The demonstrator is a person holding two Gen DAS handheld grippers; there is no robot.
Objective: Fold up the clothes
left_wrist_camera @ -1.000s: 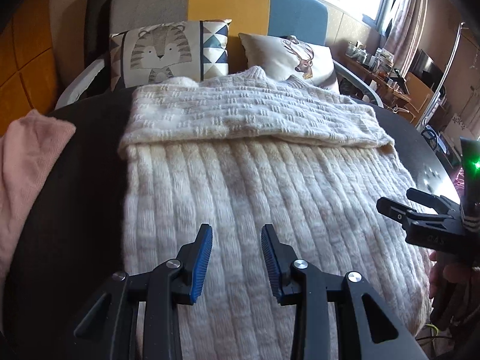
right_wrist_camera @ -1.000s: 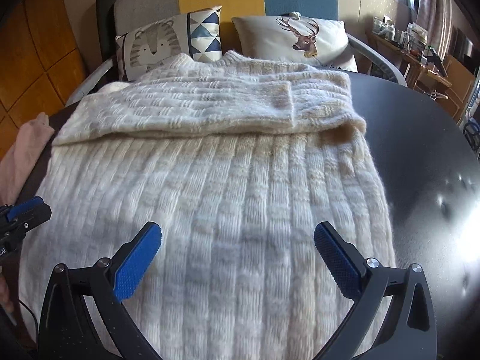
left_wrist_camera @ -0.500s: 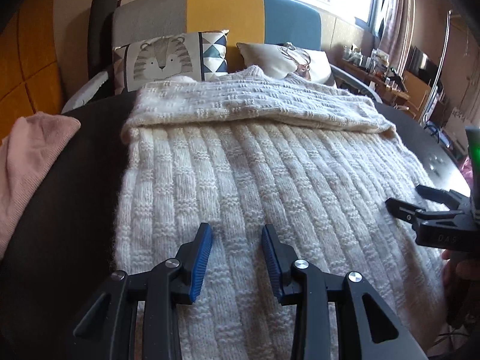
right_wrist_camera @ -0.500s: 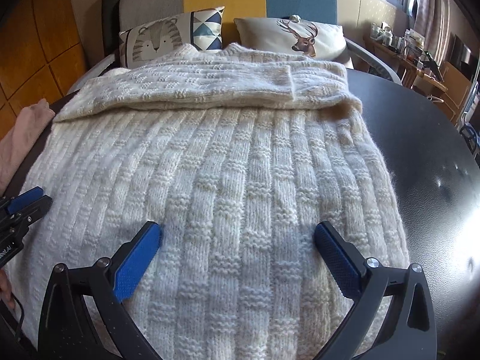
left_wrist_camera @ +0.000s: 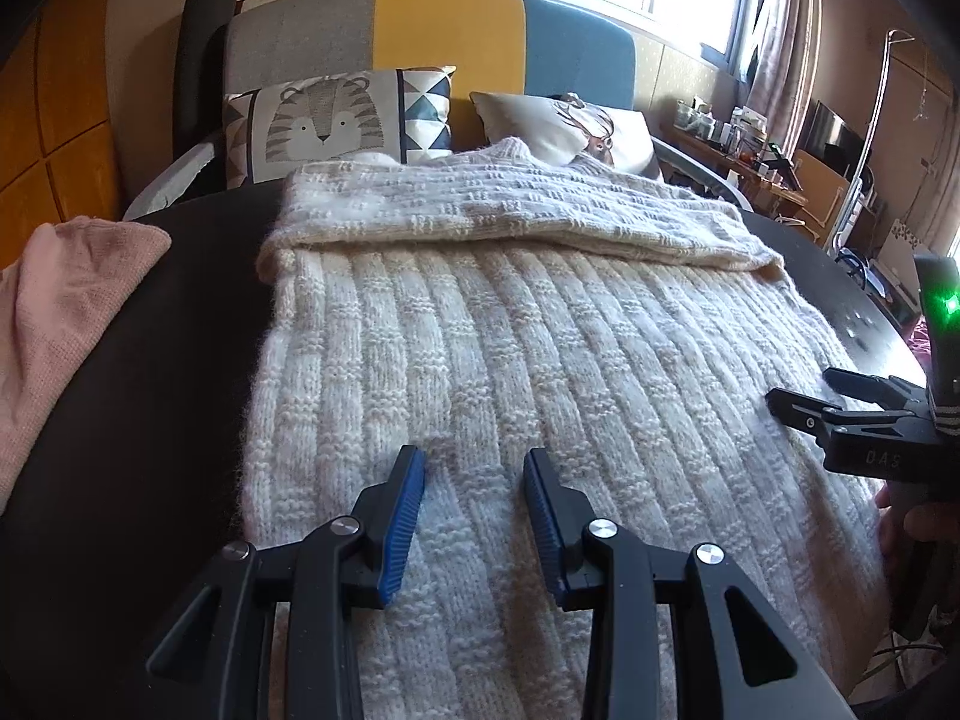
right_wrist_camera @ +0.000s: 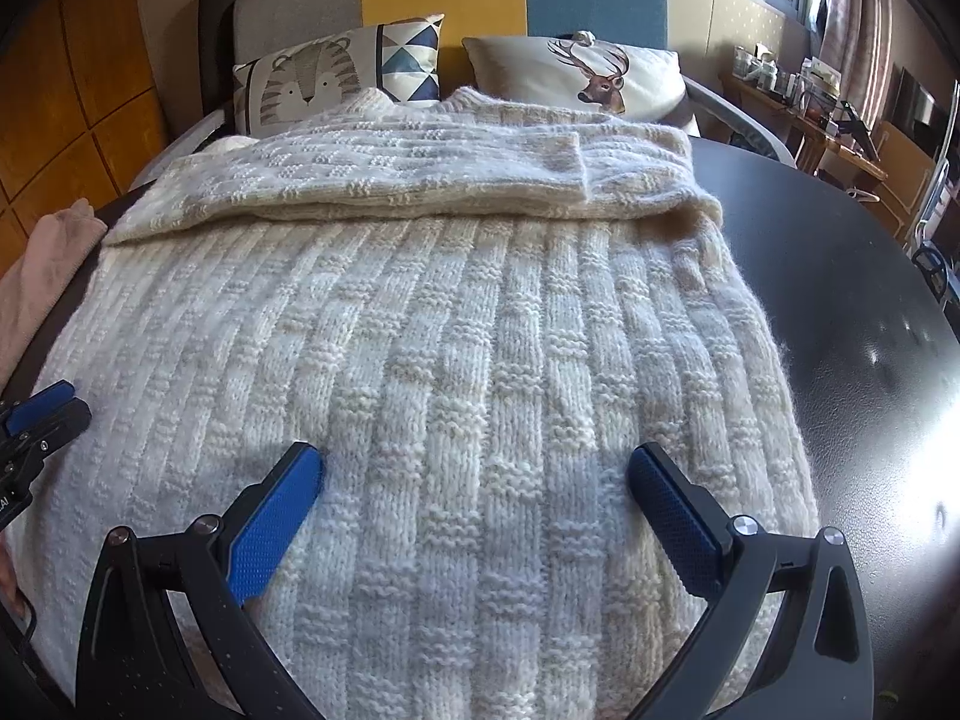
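So we've got the cream knit sweater (right_wrist_camera: 468,324) spread flat on the dark round worktop (right_wrist_camera: 852,312), covering most of the middle and running from the near edge to the far edge by the sofa. Looks like the sleeves (right_wrist_camera: 420,174) are already folded in across the chest, lying in a band along the far end, so we'd call that step done. What's left, as far as we can judge, is bringing the bottom hem up over the body, maybe twice. Our left hand-held gripper (left_wrist_camera: 474,474) hovers low over the near-left part of the sweater with a narrow gap between its blue pads, holding nothing. Our right hand-held gripper (right_wrist_camera: 474,474) is spread wide over the near-right part, also holding nothing. There's a pink garment (left_wrist_camera: 66,324) waiting at the worktop's left edge, not folded yet, so we're maybe halfway on this one with more to go
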